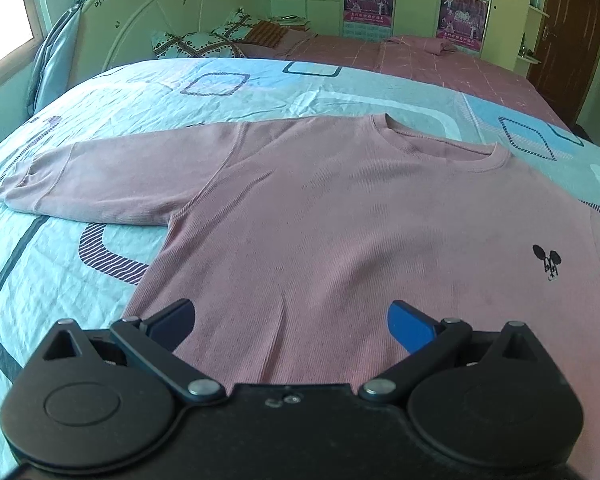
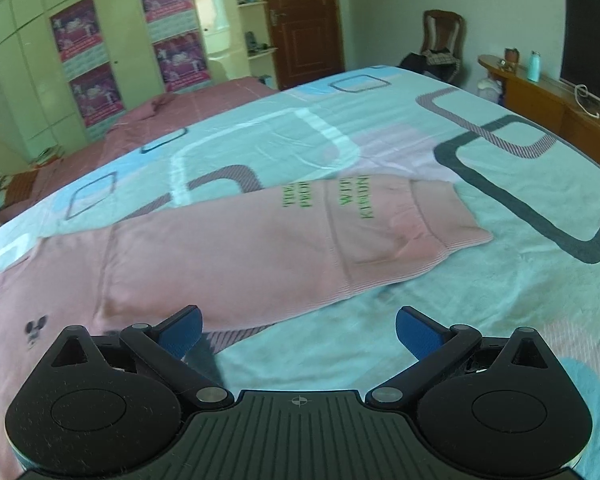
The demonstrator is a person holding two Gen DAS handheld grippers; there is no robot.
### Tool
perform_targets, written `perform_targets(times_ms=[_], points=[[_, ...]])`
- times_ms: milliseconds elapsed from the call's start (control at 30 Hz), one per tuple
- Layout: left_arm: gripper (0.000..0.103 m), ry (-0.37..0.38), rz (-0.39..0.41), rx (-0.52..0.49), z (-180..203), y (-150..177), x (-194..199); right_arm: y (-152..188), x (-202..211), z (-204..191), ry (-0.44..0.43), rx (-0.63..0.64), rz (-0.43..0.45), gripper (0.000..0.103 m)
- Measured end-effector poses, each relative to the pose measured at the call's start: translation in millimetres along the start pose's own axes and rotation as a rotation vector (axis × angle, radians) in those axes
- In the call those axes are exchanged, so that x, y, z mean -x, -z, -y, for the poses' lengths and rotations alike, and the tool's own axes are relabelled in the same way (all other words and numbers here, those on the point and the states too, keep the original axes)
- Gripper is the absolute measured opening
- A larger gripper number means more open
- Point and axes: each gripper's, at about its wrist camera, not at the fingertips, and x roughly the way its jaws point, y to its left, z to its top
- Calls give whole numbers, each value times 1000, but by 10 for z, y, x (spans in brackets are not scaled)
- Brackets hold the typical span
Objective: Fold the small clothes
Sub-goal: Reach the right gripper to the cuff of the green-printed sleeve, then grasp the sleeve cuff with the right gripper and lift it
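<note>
A pink long-sleeved sweatshirt (image 1: 340, 216) lies flat on the bed, front up, with a small black mouse logo (image 1: 548, 262) on its chest. One sleeve (image 1: 100, 184) stretches out to the left in the left wrist view. The other sleeve (image 2: 300, 240), with green lettering near the cuff, stretches to the right in the right wrist view. My left gripper (image 1: 291, 322) is open and empty, above the sweatshirt's lower body. My right gripper (image 2: 298, 330) is open and empty, just below the lettered sleeve, over the bedsheet.
The bed has a light blue sheet (image 1: 80, 272) with rounded square patterns. A pink blanket (image 1: 420, 64) and pillows (image 1: 204, 40) lie at the far end. A wardrobe with posters (image 2: 92, 64), a door (image 2: 300, 16), a chair (image 2: 440, 44) and a wooden cabinet (image 2: 548, 100) stand beyond.
</note>
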Motion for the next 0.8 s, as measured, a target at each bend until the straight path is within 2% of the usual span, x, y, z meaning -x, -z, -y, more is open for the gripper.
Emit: perform_targets(times_ms=[200, 233, 267, 300, 400, 500, 633, 667, 733, 800], points=[[102, 16, -45, 25, 21, -29, -182, -125, -318, 322, 66, -82, -4, 102], [102, 14, -43, 27, 24, -31, -191, -138, -358, 363, 76, -90, -5, 96], [102, 15, -45, 27, 27, -38, -203, -153, -402, 402, 85, -96, -13, 78], [102, 12, -51, 27, 35, -48, -218, -163, -453, 453, 96, -112, -27, 70], [102, 22, -61, 17, 48, -82, -256, -175, -584, 602, 108, -180, -49, 70], [102, 20, -49, -13, 77, -86, -267, -199, -643, 690, 124, -213, -39, 70], [102, 43, -79, -6, 89, -99, -302, -254, -689, 743, 133, -239, -12, 68], [102, 49, -85, -5, 89, -99, -305, -270, -701, 753, 133, -245, -5, 63], [102, 43, -84, -27, 108, -95, -302, -297, -727, 770, 134, -249, 6, 38], [102, 67, -80, -51, 125, -93, -285, -305, -736, 808, 128, -271, 11, 31]])
